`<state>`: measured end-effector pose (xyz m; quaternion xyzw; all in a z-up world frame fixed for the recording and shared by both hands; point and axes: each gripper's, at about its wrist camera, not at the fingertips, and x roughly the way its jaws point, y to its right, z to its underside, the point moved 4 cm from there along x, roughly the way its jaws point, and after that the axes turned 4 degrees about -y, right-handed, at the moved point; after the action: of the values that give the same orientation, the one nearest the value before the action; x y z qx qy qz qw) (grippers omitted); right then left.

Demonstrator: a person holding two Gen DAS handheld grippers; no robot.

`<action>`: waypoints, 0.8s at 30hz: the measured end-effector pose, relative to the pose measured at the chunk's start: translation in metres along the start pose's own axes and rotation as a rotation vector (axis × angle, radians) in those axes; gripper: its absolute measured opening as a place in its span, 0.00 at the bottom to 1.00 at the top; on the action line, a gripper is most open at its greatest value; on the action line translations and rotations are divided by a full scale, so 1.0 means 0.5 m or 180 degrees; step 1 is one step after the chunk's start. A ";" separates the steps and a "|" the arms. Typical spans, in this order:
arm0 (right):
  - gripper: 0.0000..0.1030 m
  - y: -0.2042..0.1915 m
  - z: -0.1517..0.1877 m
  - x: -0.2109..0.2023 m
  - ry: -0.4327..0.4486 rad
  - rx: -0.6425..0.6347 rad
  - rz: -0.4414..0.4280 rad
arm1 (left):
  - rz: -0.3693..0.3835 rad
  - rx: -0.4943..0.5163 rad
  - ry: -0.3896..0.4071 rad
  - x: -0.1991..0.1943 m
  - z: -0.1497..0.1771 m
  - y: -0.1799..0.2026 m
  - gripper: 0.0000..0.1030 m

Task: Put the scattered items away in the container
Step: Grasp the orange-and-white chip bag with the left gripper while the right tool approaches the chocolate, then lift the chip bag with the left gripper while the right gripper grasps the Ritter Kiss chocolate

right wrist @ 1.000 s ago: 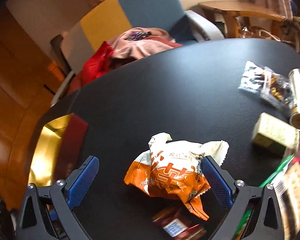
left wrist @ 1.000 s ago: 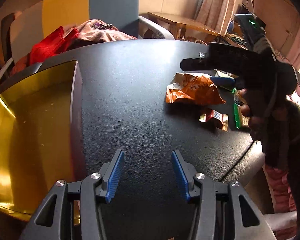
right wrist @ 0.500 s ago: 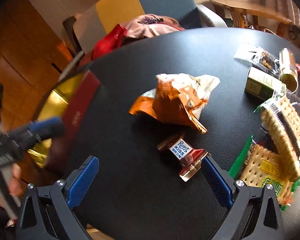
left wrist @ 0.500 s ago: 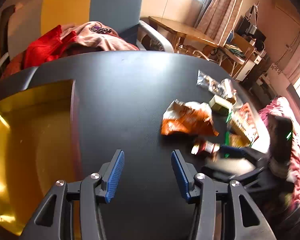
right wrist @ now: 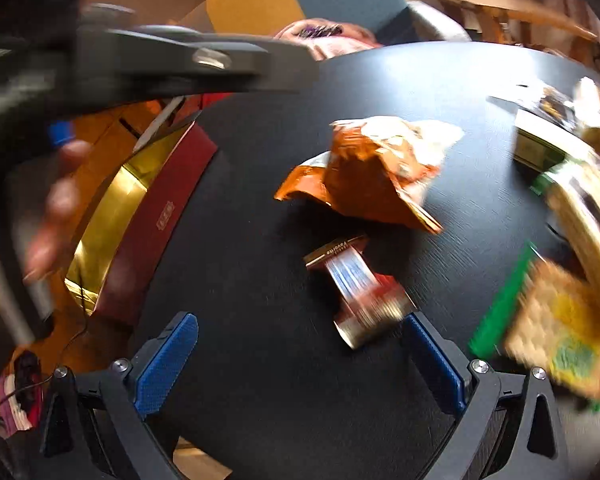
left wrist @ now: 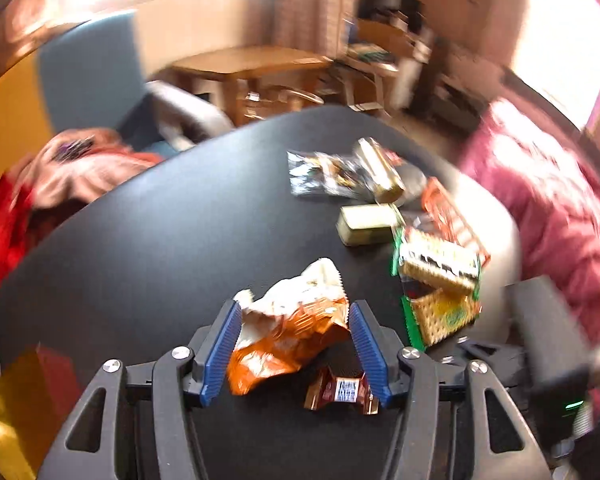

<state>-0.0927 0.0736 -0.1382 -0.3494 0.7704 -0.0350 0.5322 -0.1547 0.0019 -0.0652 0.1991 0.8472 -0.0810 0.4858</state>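
Your left tongs (left wrist: 294, 344) are opening around the orange snack bag (left wrist: 288, 340), not yet pinching it. Your right tongs (right wrist: 300, 364) gape empty, the small chocolate wrapper (right wrist: 358, 288) lying between them. Both sit mid-counter (left wrist: 160, 240); the gold-lined box (right wrist: 112, 216) waits at its left edge. Next, settle lower and squeeze the bag.

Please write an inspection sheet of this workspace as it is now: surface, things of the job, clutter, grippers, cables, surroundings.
Surface: black table, mostly bare on the side toward the armchair.
Job's things: orange snack bag, chocolate bar, cracker packs, small green box lie scattered; gold container at the table edge.
Clutter: clothes on the armchair.
Grippers: left gripper opening, bag between its jaws; right gripper open, holding nothing.
Cables: thin wire below the table edge.
Surroundings: wooden table, curtains.
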 end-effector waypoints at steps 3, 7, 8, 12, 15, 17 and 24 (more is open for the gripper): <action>1.00 0.011 0.023 -0.023 0.0104 0.0114 0.0006 | 0.0072 0.0314 -0.0181 0.047 -0.010 0.010 0.59; 1.00 0.018 0.036 -0.034 0.0191 0.0169 0.0064 | 0.0228 0.0461 -0.0322 0.084 -0.012 0.009 0.64; 1.00 0.017 0.036 -0.034 0.0195 0.0160 0.0079 | 0.0243 0.0483 -0.0329 0.090 -0.014 0.007 0.64; 1.00 0.013 0.031 -0.025 0.0195 0.0118 0.0112 | 0.0331 0.0505 -0.0370 0.107 -0.028 0.003 0.65; 1.00 0.015 0.031 -0.022 0.0188 0.0115 0.0131 | 0.0347 0.0627 -0.0470 0.130 -0.040 0.020 0.65; 1.00 0.015 0.031 -0.024 0.0201 0.0114 0.0137 | 0.0271 0.0705 -0.0576 0.154 -0.040 0.028 0.65; 1.00 0.005 0.027 -0.031 0.0311 0.0065 0.0182 | 0.0362 0.0291 -0.0548 0.157 -0.004 -0.015 0.68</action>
<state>-0.0795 0.0887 -0.1327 -0.3197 0.8047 -0.0448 0.4982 -0.1946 0.0160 -0.1319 0.2611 0.7851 -0.1088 0.5510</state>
